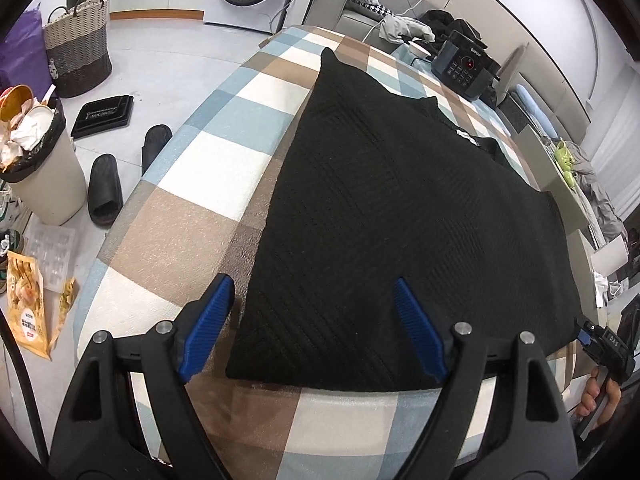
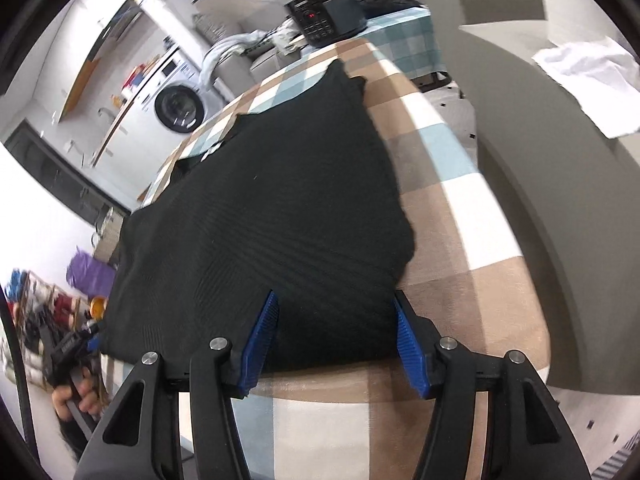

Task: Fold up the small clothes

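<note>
A black knit garment (image 1: 400,220) lies flat on the checked table cover (image 1: 192,216), with a small white label showing near its far edge. My left gripper (image 1: 314,286) hovers open over the garment's near left corner, blue pads apart and not pressing the cloth. In the right wrist view the same garment (image 2: 272,208) spreads away from me. My right gripper (image 2: 336,298) stands open astride its near right corner, the cloth's edge between the pads. Each view catches the other gripper at the garment's opposite near corner, held by a hand: right gripper (image 1: 583,330), left gripper (image 2: 93,340).
A dark cooker (image 1: 464,68) stands at the table's far end. On the floor to the left are a full bin (image 1: 36,168), black slippers (image 1: 104,188), a woven basket (image 1: 76,48) and snack bags. A grey sofa with a white cloth (image 2: 588,80) borders the right side.
</note>
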Tool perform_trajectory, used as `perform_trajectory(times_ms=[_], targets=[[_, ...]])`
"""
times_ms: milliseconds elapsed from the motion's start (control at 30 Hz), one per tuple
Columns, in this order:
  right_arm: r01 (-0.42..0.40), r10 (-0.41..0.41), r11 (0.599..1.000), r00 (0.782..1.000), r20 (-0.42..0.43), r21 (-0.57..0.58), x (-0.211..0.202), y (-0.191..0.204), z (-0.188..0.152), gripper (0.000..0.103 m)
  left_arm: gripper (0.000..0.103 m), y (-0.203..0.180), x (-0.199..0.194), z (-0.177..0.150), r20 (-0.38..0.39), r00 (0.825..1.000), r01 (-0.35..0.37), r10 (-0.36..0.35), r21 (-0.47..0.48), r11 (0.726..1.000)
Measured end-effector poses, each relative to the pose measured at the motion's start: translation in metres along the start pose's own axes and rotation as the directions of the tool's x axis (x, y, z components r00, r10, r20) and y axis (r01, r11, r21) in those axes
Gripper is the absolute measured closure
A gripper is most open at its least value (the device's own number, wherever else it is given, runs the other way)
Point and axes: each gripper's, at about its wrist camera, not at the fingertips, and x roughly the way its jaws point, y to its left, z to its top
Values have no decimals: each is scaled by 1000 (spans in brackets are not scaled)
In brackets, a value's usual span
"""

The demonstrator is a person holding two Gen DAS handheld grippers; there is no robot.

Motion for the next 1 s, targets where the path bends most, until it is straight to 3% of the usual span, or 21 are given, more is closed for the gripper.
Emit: perform_trajectory(times_ms=[267,333,400,467,600,767,833,933,1000], targets=[[-12,12,1000,999,32,8,3,-2,8,44,23,-1,-1,-7,-4,1000,7,-7,-4,1000],[-11,11,1000,1000,20,-11,8,2,6,51,23,-5,1,-7,2,1000,16,-16,6,1000],[22,-21,998,1000,22,-60,11,11,3,68,23,-8,5,-5,9,1000,-7,7,15,1000],[42,-41,993,999,12,-110,10,20,-1,74,23,-9,13,-2,-4,1000,-17,17,13,1000],[49,-50,990,999,-5,-133,7,22,-5,74,23,-14,23,7,1,1000,-31,31,42,999],[36,-36,996,999,0,-76,11,11,1,74,25,-20,31,16,8,999,-52,51,67,996],[38,-38,996,999,3,-80,16,14,2,74,30,-24,35,17,23,997,-71,69,85,994],[57,-52,993,997,55,-102,16,19,1,74,50,-33,39,15,40,996,-81,76,141,987],[63,-54,990,996,72,-125,16,23,-3,84,75,-36,39,12,46,996,-85,78,173,981]])
